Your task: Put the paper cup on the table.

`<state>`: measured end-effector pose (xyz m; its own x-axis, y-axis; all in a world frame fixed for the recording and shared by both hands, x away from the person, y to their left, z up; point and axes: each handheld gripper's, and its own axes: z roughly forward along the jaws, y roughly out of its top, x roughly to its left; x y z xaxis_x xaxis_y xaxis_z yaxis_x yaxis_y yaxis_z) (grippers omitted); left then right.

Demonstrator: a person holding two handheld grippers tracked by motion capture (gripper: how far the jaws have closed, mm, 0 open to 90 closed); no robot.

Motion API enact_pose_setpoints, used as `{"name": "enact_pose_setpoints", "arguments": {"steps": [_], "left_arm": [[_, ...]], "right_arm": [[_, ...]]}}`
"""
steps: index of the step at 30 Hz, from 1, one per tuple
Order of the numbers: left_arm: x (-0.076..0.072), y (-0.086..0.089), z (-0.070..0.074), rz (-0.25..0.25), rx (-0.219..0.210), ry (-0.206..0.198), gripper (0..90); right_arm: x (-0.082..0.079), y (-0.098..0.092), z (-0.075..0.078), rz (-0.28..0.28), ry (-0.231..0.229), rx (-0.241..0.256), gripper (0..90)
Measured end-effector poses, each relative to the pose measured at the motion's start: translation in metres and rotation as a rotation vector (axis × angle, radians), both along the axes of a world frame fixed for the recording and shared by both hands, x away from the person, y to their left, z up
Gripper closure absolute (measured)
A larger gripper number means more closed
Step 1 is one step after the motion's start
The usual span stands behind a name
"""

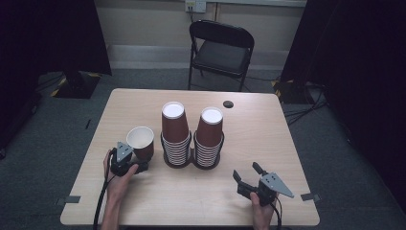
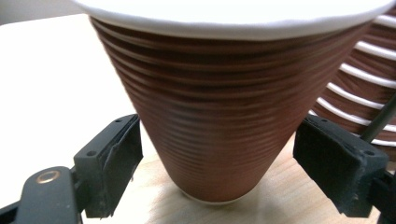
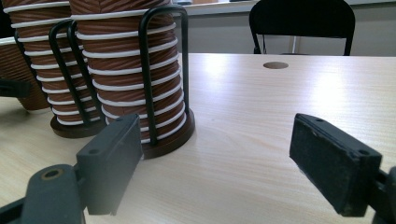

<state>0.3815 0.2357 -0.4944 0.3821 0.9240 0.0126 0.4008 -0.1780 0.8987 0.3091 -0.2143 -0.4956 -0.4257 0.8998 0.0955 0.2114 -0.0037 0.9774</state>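
The left tool (image 1: 139, 165) lies at the near left of the worktop (image 1: 268, 139), a hand (image 1: 117, 179) behind it, and the loose brown paper cup (image 1: 141, 142) stands upright on the wood between its jaws; in the left gripper view that cup (image 2: 215, 126) stands just ahead, its rim cut off at the top edge, its foot on the wood, and each jaw stands off from the ribbed wall with a gap showing, so the left tool is spread and, as far as can be made out, not touching the cup; just beyond the right jaw the ringed stack of cups (image 2: 362, 88) is half hidden. To the right of the cup stand two stacks of brown cups in a black wire holder (image 1: 191, 160), the left stack (image 1: 175, 132) and the right stack (image 1: 209, 136) touching side by side. Well to the right of them the right tool (image 1: 246, 172) hovers over bare wood, jaws spread wide and holding nothing; in the right gripper view the wire holder (image 3: 161, 79) rises ahead and to the left of the left jaw, its stacks cut off at the top, and a black chair (image 3: 301, 23) stands beyond the far edge.
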Motion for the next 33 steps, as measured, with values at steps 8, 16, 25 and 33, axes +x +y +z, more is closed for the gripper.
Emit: {"name": "enact_pose_setpoints", "arguments": {"steps": [8, 16, 25, 33], "left_arm": [[-0.017, 0.001, 0.009, -0.024, -0.064, -0.035, 15.5], [-0.039, -0.002, 0.017, -0.052, -0.049, -0.075, 15.4], [-0.062, -0.01, 0.014, -0.091, -0.066, -0.121, 15.5], [-0.079, -0.027, 0.018, -0.141, -0.124, -0.125, 15.4]], "right_arm": [[-0.001, 0.0, 0.0, -0.001, -0.007, -0.001, 16.3], [-0.001, -0.001, 0.0, -0.002, -0.012, 0.0, 16.5], [-0.001, 0.0, 0.0, -0.001, -0.011, 0.0, 16.6], [-0.001, -0.001, 0.0, 0.006, -0.01, 0.0, 16.8]]}}
